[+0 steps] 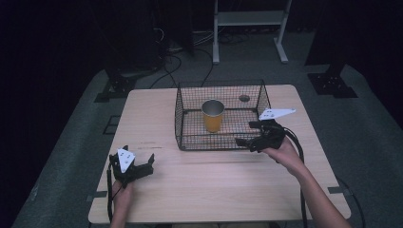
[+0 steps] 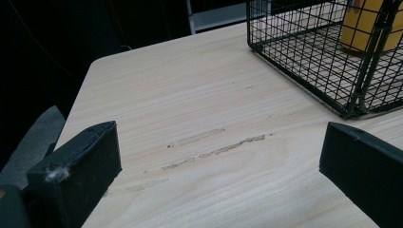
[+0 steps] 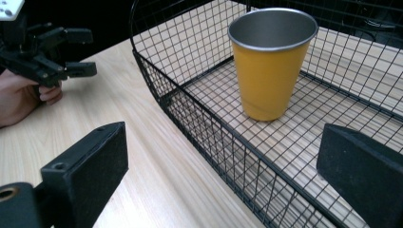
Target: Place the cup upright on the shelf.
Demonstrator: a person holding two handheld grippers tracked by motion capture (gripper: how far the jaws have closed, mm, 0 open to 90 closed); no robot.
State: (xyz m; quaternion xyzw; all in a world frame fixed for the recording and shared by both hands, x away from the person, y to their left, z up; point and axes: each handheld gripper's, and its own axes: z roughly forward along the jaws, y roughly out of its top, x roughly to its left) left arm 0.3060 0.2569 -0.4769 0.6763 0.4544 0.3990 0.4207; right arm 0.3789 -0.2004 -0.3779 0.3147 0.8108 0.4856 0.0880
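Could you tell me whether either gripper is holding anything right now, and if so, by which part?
Nothing is held. The left gripper and right gripper are both open; the yellow metal cup stands untouched in the black wire basket.

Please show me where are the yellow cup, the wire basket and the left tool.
yellow cup (image 3: 268, 80), right gripper view, on its yellow side wall.
wire basket (image 1: 179, 112), high view, on its left wall.
left tool (image 1: 137, 165), high view, midway between its tips.
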